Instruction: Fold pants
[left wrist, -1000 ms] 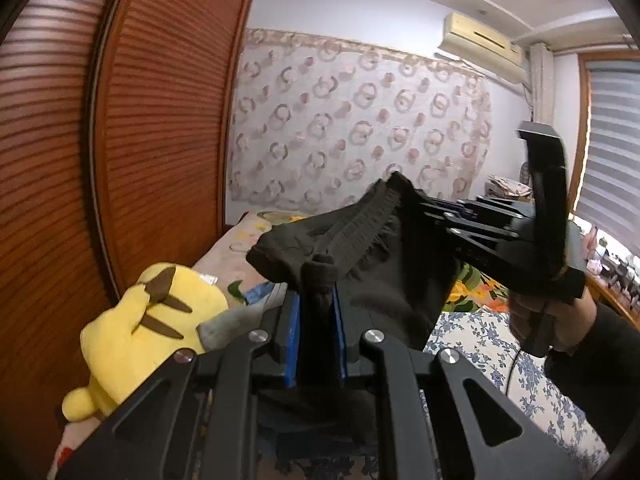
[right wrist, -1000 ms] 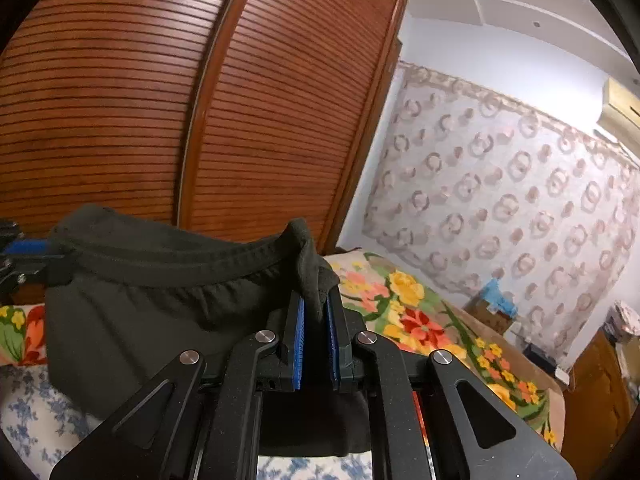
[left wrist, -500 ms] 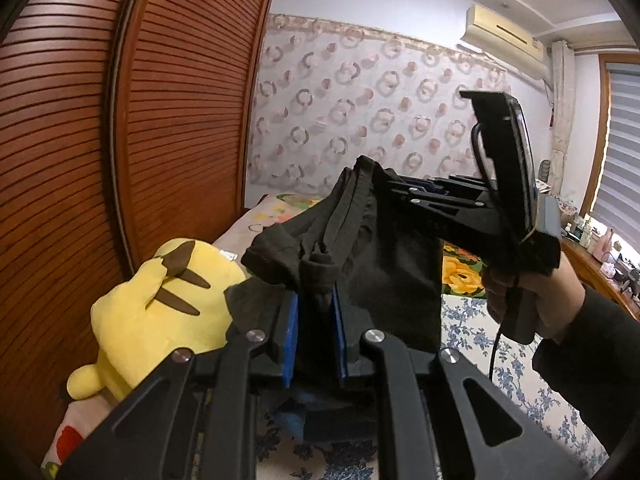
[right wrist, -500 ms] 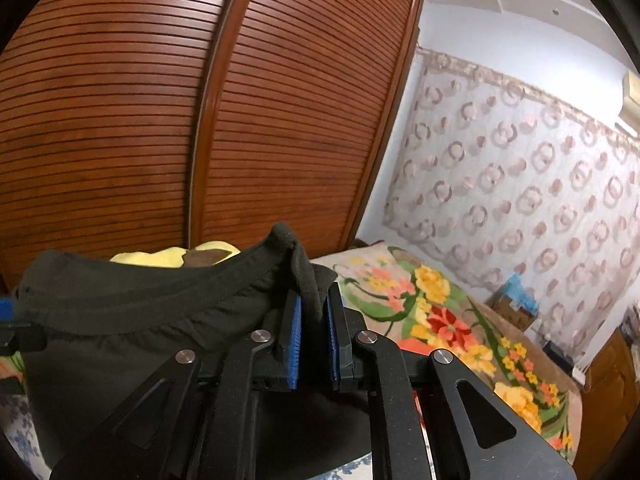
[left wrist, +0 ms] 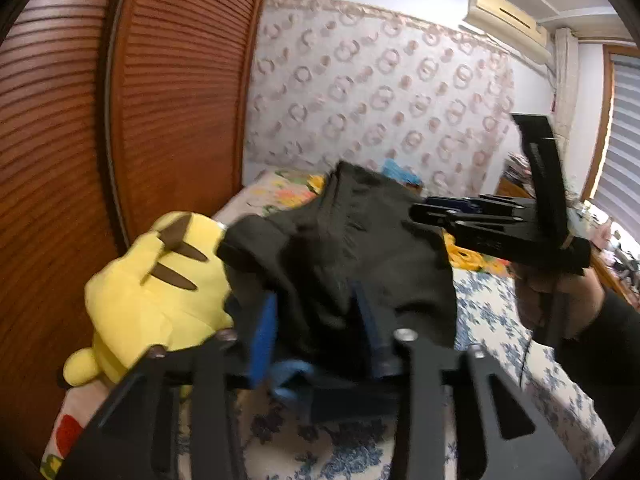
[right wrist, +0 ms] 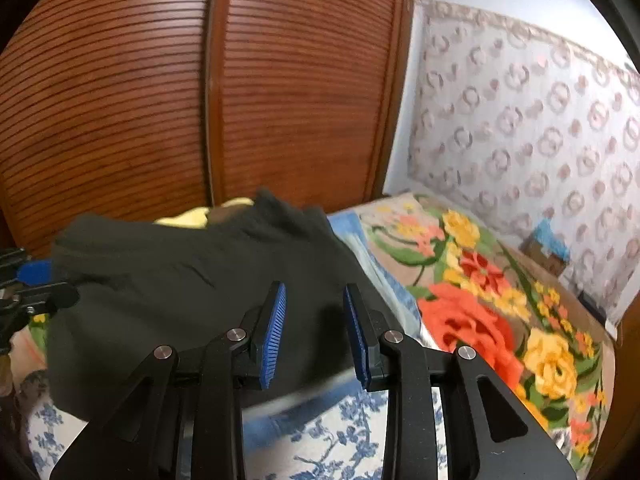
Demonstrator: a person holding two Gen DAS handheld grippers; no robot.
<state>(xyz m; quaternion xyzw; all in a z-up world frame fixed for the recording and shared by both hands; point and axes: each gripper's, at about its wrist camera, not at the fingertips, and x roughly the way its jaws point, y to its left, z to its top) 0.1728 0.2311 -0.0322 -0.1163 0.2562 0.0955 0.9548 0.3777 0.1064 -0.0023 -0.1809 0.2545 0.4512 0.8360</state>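
Note:
The dark pants (left wrist: 360, 248) hang bunched and blurred above the bed, just past both grippers. My left gripper (left wrist: 316, 328) is open, its blue pads (left wrist: 262, 332) spread wide with the cloth loose between and beyond them. My right gripper (right wrist: 314, 328) is open too, blue pads (right wrist: 274, 332) apart, and the pants (right wrist: 192, 292) lie ahead and to its left. The right gripper also shows in the left wrist view (left wrist: 500, 224), at the pants' right side, held by a hand. The left gripper's tip shows at the left edge of the right wrist view (right wrist: 28, 292).
A yellow plush toy (left wrist: 156, 292) lies at the left by the slatted wooden wardrobe doors (right wrist: 200, 92). The bed has a blue floral sheet (left wrist: 500, 340) and a bright flower blanket (right wrist: 480, 304). A patterned curtain (left wrist: 380, 92) hangs behind.
Both grippers have opened and let go of the waistband. The pants have dropped from their stretched hold and now sag, blurred with motion.

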